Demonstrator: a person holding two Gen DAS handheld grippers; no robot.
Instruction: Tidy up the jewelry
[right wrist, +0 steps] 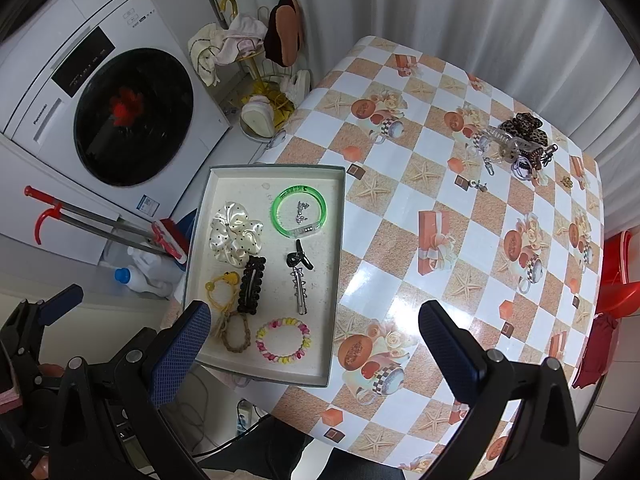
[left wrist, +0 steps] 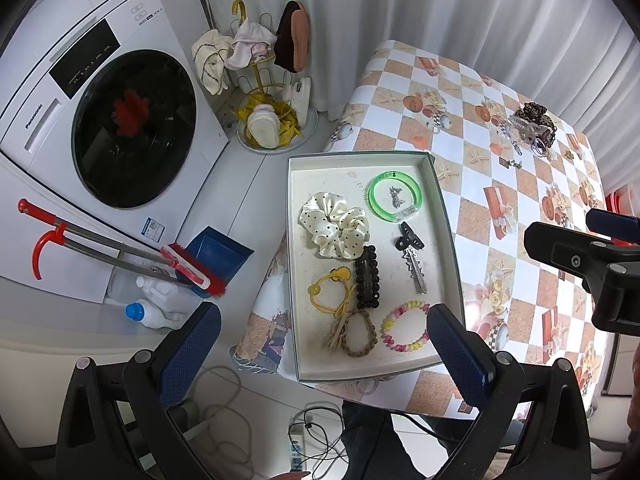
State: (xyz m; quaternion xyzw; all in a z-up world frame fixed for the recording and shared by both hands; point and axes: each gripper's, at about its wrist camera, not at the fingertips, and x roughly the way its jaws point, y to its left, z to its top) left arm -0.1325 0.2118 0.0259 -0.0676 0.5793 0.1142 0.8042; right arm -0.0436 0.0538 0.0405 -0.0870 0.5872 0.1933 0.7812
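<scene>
A shallow white tray (left wrist: 444,216) (right wrist: 338,240) sits at the table's left edge. It holds a polka-dot scrunchie (left wrist: 334,226) (right wrist: 236,232), a green bangle (left wrist: 394,196) (right wrist: 298,210) around small earrings, a black beaded clip (left wrist: 367,278) (right wrist: 251,284), a silver clip (left wrist: 414,268) (right wrist: 299,288), a yellow hair tie (left wrist: 328,290), a braided bracelet (left wrist: 360,334) and a pastel bead bracelet (left wrist: 404,326) (right wrist: 284,340). A pile of loose pieces (left wrist: 530,126) (right wrist: 516,142) with a leopard scrunchie lies at the table's far side. My left gripper (left wrist: 324,352) is open above the tray's near end. My right gripper (right wrist: 316,352) is open and empty, above the tray's near right corner.
The checked tablecloth (right wrist: 440,220) covers the table. A washing machine (left wrist: 100,120) stands at left, with a broom and dustpan (left wrist: 192,264), bottles and a slipper rack (left wrist: 264,80) on the floor. Cables lie on the floor (left wrist: 312,432) below. A red stool (right wrist: 616,280) stands at right.
</scene>
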